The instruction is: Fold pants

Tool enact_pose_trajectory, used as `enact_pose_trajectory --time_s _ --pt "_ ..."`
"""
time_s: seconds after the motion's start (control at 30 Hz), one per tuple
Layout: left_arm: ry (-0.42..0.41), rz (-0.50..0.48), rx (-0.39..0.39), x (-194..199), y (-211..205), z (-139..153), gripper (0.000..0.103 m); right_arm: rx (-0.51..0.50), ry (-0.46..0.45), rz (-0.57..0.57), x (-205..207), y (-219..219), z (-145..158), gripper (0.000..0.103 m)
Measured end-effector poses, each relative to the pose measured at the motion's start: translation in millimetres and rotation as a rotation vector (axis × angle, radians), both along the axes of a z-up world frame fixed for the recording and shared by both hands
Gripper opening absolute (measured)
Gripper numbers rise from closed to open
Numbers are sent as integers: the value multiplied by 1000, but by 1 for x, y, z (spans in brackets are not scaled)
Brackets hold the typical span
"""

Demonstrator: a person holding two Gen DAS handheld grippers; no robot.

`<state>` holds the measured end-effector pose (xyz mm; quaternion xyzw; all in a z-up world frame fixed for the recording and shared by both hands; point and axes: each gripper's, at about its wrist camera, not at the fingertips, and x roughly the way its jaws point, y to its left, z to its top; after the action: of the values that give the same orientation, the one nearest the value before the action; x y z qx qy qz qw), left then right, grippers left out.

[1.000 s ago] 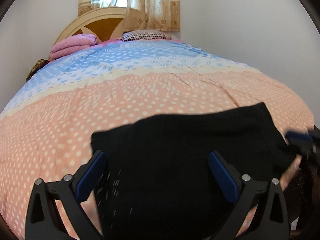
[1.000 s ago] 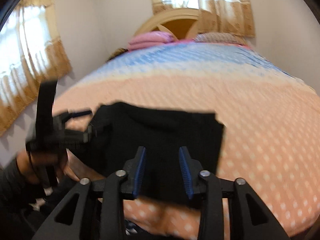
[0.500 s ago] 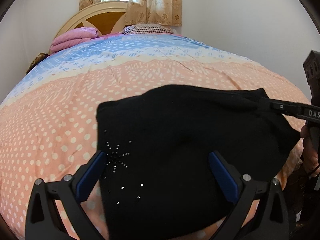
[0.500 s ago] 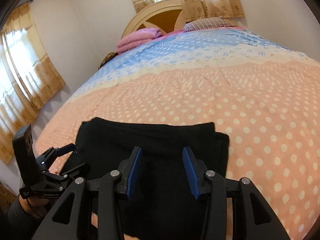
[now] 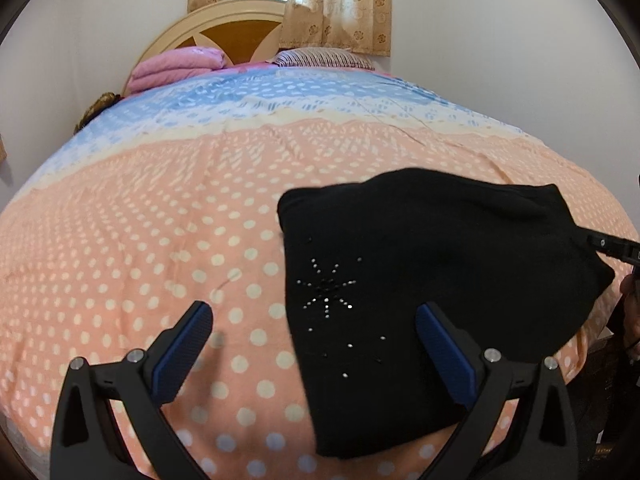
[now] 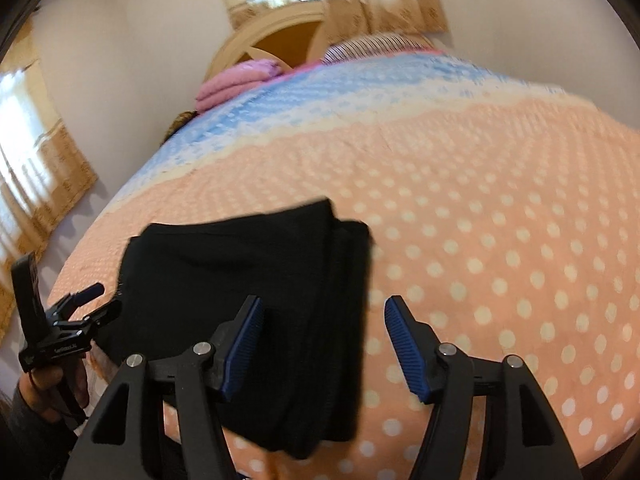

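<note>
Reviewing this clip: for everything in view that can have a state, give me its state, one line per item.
black pants: folded into a compact stack, lying on the bedspread near its front edge.
left gripper: jaws wide open, holding nothing.
right gripper: jaws have just been opening; pads off the cloth, with the stack's edge lying between them.
curtains: drawn across the window.
pink blanket: folded, by the headboard.

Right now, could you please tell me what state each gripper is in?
Left gripper: open, holding nothing; the folded black pants lie partly between its fingers.
Right gripper: open, jaws have just been opening, pads clear of the pants.
</note>
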<state>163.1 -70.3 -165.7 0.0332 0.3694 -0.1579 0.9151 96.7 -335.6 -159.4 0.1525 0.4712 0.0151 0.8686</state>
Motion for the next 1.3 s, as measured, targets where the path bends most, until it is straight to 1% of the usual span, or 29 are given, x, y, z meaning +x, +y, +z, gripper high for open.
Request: enact_pose_trajectory --time_s 0.07,0.1,0.17,0.27,0.43,0.57,0.67,0.77,0.87,0.93,0.97,1.0,1.07,1.1,1.13,1.17,1.2,1.23,1.3 --pt "18 0 -29 5 4 -6 103 50 6 -12 -1 -8 -7 64" --pt "37 1 -66 8 6 -10 103 65 6 -16 -2 -11 -8 64" --pt "36 7 -109 7 11 -12 103 71 8 -12 -2 -12 -9 64" --pt "32 -15 -116 9 9 -11 103 75 4 -8 -2 -12 -9 64" --pt "48 -51 -205 18 11 -9 103 115 -7 4 -3 -16 -10 64" --pt "43 -66 -196 21 6 -8 103 135 -15 18 -1 -14 -11 64" --pt "48 -74 -204 25 4 -8 103 154 -20 38 1 -9 -13 64" --pt "57 -79 -206 27 3 -7 103 128 -17 39 5 -4 -14 59" --pt "70 -94 -216 27 5 -5 94 157 -10 32 5 -9 -15 53" --pt "81 -101 -236 27 8 -4 85 193 -7 23 4 -14 -17 50" --pt "85 -102 -245 27 9 -3 83 206 -4 20 4 -16 -18 47" --pt "86 -104 -246 26 8 -3 79 216 -2 19 4 -16 -18 45" --pt "86 -111 -242 26 6 -3 74 222 -6 23 4 -14 -18 41" --pt "86 -113 -245 27 6 -3 69 223 -9 28 3 -12 -18 38" --pt "90 -117 -255 28 7 -3 65 227 -12 30 2 -12 -18 36" --pt "95 -115 -267 29 9 -3 63 228 -13 30 2 -11 -18 35" --pt "98 -111 -277 30 11 -3 57 230 -15 30 2 -11 -18 33" --pt "98 -112 -282 30 13 -3 47 234 -16 30 1 -11 -18 32" --pt "100 -110 -289 30 18 -4 39 235 -26 35 0 -10 -15 29"
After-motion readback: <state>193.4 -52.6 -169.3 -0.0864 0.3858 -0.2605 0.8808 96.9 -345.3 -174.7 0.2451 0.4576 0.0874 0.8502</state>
